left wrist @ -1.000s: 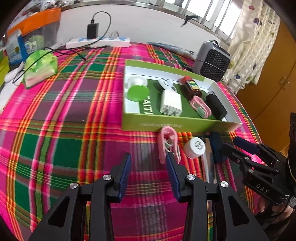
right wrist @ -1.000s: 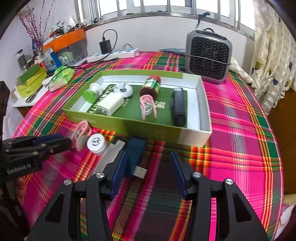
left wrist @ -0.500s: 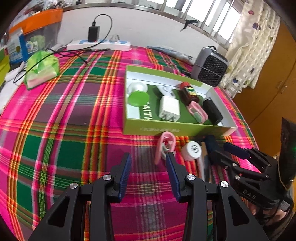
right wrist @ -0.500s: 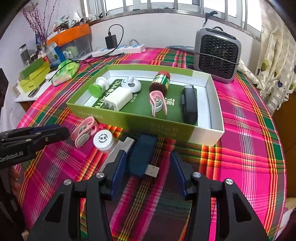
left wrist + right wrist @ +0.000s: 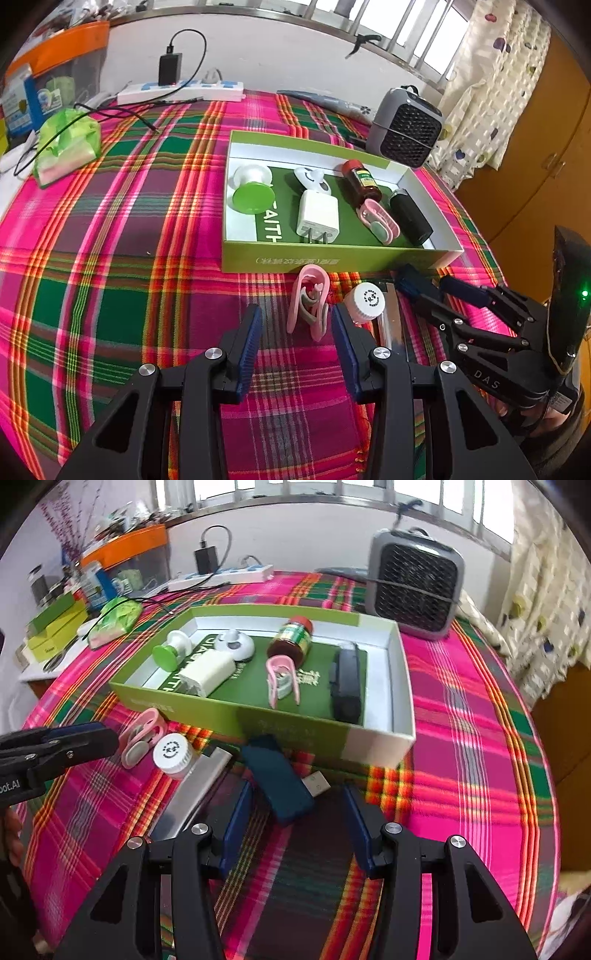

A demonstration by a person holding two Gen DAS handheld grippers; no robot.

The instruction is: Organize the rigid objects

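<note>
A pink clip (image 5: 308,302) lies on the plaid cloth just in front of the green box (image 5: 314,260). Its near end sits between the fingertips of my open left gripper (image 5: 297,325), and the pads do not press it. Right of it stand a white-capped bottle (image 5: 365,301) and a silver bar (image 5: 391,325). In the right wrist view a dark blue USB device (image 5: 277,779) lies between the fingers of my open right gripper (image 5: 295,808), close to the left pad and clear of the right one. The left gripper (image 5: 74,738) shows at the left edge.
The green box (image 5: 207,705) holds a green-capped item, a white charger, a brown bottle, another pink clip and a black device. A grey fan heater (image 5: 413,587) stands behind it. A power strip (image 5: 181,90) and a green bag (image 5: 66,144) lie at the back left.
The left gripper has drifted a little to the right, so the pink clip now lies centred between its fingertips instead of by the right finger. The right gripper has hardly moved; both stay equally wide.
</note>
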